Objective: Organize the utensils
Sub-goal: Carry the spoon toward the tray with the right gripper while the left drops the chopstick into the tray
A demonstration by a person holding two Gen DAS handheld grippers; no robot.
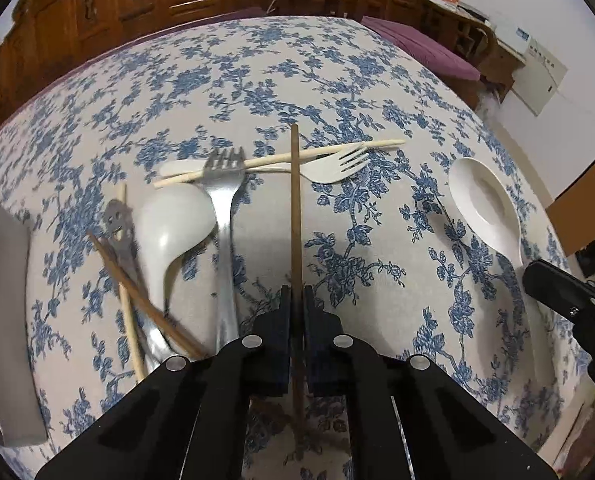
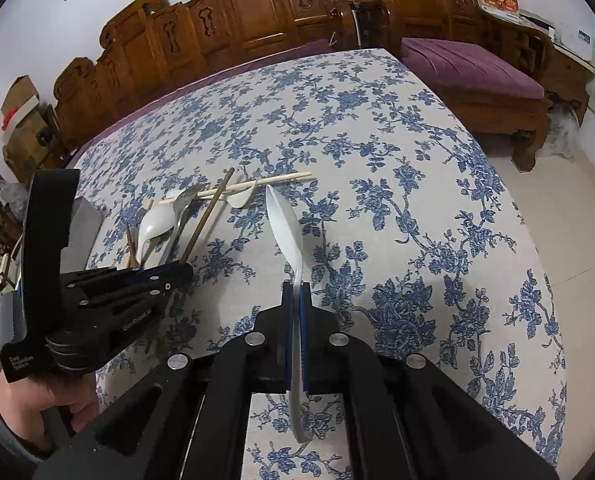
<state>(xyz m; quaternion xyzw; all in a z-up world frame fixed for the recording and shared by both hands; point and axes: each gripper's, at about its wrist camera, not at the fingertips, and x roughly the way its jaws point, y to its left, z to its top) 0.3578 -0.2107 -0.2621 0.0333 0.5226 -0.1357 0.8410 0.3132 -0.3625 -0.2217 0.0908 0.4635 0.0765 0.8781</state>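
Observation:
My left gripper (image 1: 296, 294) is shut on a dark brown chopstick (image 1: 295, 208) that points straight ahead above the table; it also shows in the right wrist view (image 2: 207, 220). My right gripper (image 2: 296, 290) is shut on the handle of a white plastic spoon (image 2: 285, 224), bowl forward and on edge; the spoon shows at the right in the left wrist view (image 1: 485, 208). A pile lies on the cloth: a metal fork (image 1: 225, 216), a white ladle spoon (image 1: 169, 224), a white plastic fork (image 1: 329, 166), a pale chopstick (image 1: 281, 158), more chopsticks (image 1: 137, 296).
A grey tray (image 1: 5, 320) sits at the left table edge. The table has a blue floral cloth (image 2: 377, 160). Carved wooden benches (image 2: 257, 20) with purple cushions stand behind it. My left gripper body (image 2: 97, 304) is close to the right one's left side.

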